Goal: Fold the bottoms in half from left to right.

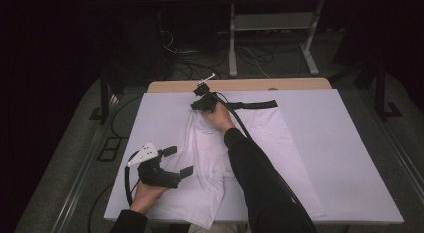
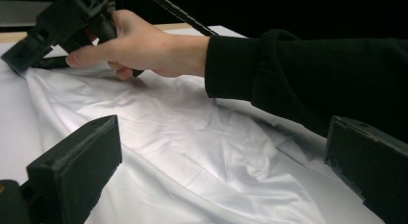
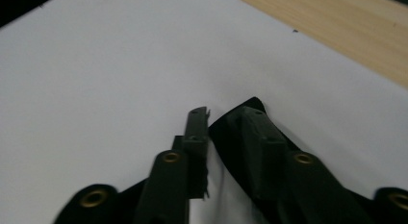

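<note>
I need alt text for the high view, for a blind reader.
A person's right gripper pinches the black waistband of white shorts lying on a white-covered table. The left gripper, fingers open, hovers over the near edge.

Garment (image 1: 210,153) was plain white, no pattern, with a black band (image 1: 252,104) along its far edge. In the left gripper view the cloth (image 2: 192,152) read white with soft grey shadow in the folds.

Sheet (image 1: 345,158) over the table was white, unmarked. Table (image 1: 250,85) edge beyond it was light wood, pale tan grain in the right gripper view (image 3: 346,31).

Left gripper (image 1: 175,160) was black, topped by a pale grey plate (image 1: 145,153). Right gripper (image 1: 200,100) was black too; brass-coloured rivets (image 3: 169,157) showed on its jaws. Cable (image 1: 240,124) was black.

Sleeves (image 1: 260,178) were black. Floor (image 1: 65,163) was grey.
</note>
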The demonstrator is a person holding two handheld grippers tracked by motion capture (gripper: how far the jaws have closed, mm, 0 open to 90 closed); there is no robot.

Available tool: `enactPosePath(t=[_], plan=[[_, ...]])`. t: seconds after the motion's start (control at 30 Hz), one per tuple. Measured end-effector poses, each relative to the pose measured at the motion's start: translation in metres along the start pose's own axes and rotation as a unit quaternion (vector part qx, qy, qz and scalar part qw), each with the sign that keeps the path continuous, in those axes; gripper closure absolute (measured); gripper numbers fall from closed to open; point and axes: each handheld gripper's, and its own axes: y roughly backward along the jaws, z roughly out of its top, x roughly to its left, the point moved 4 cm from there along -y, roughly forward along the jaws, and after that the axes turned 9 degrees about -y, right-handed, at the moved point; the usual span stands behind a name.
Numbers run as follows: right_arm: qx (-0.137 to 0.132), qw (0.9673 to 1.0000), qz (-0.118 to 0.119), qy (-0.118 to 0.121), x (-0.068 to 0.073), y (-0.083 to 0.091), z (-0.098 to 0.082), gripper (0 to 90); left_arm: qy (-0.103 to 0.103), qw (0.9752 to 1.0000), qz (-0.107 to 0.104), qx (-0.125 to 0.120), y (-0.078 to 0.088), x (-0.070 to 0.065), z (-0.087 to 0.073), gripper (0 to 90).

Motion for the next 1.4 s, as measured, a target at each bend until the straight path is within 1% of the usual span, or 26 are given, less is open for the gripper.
enactPosePath(t=[0.03, 0.07, 0.1, 0.17, 0.23, 0.27, 0.37, 0.4, 0.43, 0.47, 0.53, 0.6, 0.63, 0.67, 0.8, 0.83, 0.97, 1.03, 1.07, 1.13, 1.33, 1.37, 1.4], plan=[[0.004, 0.9999, 0.005, -0.010, -0.001, 0.001, 0.000, 79.0, 0.000, 1.0000, 0.000, 0.000, 0.000, 0.000, 0.000, 0.0], [0.004, 0.9999, 0.005, -0.010, -0.001, 0.001, 0.000, 79.0, -0.001, 1.0000, -0.002, 0.004, -0.001, -0.001, -0.001, 0.0], [0.008, 0.9998, 0.005, -0.016, -0.001, 0.004, 0.000, 84.4, -0.003, 0.9999, -0.005, 0.011, -0.002, -0.002, -0.003, 0.0], [0.008, 0.9998, 0.005, -0.019, -0.001, 0.005, 0.000, 85.9, -0.005, 0.9999, -0.007, 0.014, -0.002, -0.003, -0.003, 0.0], [0.009, 0.9996, 0.006, -0.028, -0.001, 0.007, 0.000, 86.3, -0.005, 0.9999, -0.005, 0.015, -0.001, -0.004, -0.003, 0.0], [0.009, 0.9996, 0.006, -0.028, -0.001, 0.007, 0.000, 86.3, -0.004, 0.9998, -0.002, 0.017, -0.001, -0.003, -0.004, 0.0], [0.006, 0.9996, 0.008, -0.025, 0.001, 0.009, -0.001, 86.5, 0.009, 0.9996, -0.001, 0.029, 0.002, -0.001, -0.005, 0.0], [0.005, 0.9997, 0.009, -0.024, 0.002, 0.012, -0.003, 86.6, 0.009, 0.9989, 0.005, 0.045, 0.004, 0.000, -0.005, 0.0], [0.003, 0.9997, 0.011, -0.023, 0.002, 0.012, -0.003, 86.6, 0.009, 0.9989, 0.005, 0.045, 0.004, 0.000, -0.005, 0.0], [0.003, 0.9997, 0.011, -0.023, 0.002, 0.012, -0.003, 86.6, 0.007, 0.9987, 0.006, 0.051, 0.006, 0.001, -0.005, 0.0], [-0.001, 0.9997, 0.014, -0.020, 0.003, 0.016, -0.004, 86.6, 0.011, 0.9980, 0.015, 0.061, 0.012, 0.004, -0.005, 0.0], [-0.003, 0.9997, 0.015, -0.018, 0.003, 0.018, -0.005, 86.6, 0.014, 0.9975, 0.022, 0.065, 0.017, 0.007, -0.007, 0.0], [-0.006, 0.9997, 0.016, -0.018, 0.003, 0.019, -0.005, 86.6, 0.014, 0.9975, 0.022, 0.065, 0.017, 0.007, -0.007, 0.0], [-0.007, 0.9997, 0.017, -0.018, 0.003, 0.020, -0.005, 86.6, 0.017, 0.9967, 0.028, 0.074, 0.021, 0.009, -0.008, 0.0], [-0.009, 0.9997, 0.017, -0.015, 0.003, 0.022, -0.005, 86.6, 0.016, 0.9959, 0.036, 0.082, 0.029, 0.011, -0.009, 0.0], [-0.011, 0.9997, 0.017, -0.012, 0.003, 0.023, -0.005, 86.6, 0.013, 0.9951, 0.039, 0.089, 0.033, 0.013, -0.010, 0.0], [-0.012, 0.9998, 0.016, -0.010, 0.002, 0.024, -0.006, 86.6, 0.015, 0.9946, 0.043, 0.093, 0.039, 0.013, -0.012, 0.0], [-0.013, 0.9997, 0.016, -0.010, 0.003, 0.025, -0.006, 86.6, 0.013, 0.9938, 0.042, 0.102, 0.045, 0.013, -0.015, 0.0], [-0.013, 0.9997, 0.016, -0.010, 0.003, 0.025, -0.006, 86.6, 0.013, 0.9938, 0.042, 0.102, 0.045, 0.013, -0.015, 0.0], [-0.014, 0.9997, 0.017, -0.007, 0.002, 0.026, -0.006, 86.6, 0.018, 0.9935, 0.043, 0.104, 0.050, 0.014, -0.018, 0.0], [-0.017, 0.9997, 0.019, -0.002, 0.003, 0.027, -0.008, 86.6, 0.021, 0.9930, 0.042, 0.108, 0.055, 0.014, -0.021, 0.0], [-0.019, 0.9996, 0.019, 0.003, 0.002, 0.027, -0.008, 86.6, 0.021, 0.9929, 0.042, 0.109, 0.056, 0.014, -0.021, 0.0], [-0.022, 0.9995, 0.021, 0.002, 0.002, 0.028, -0.009, 86.6, 0.021, 0.9927, 0.041, 0.112, 0.057, 0.014, -0.022, 0.0]])
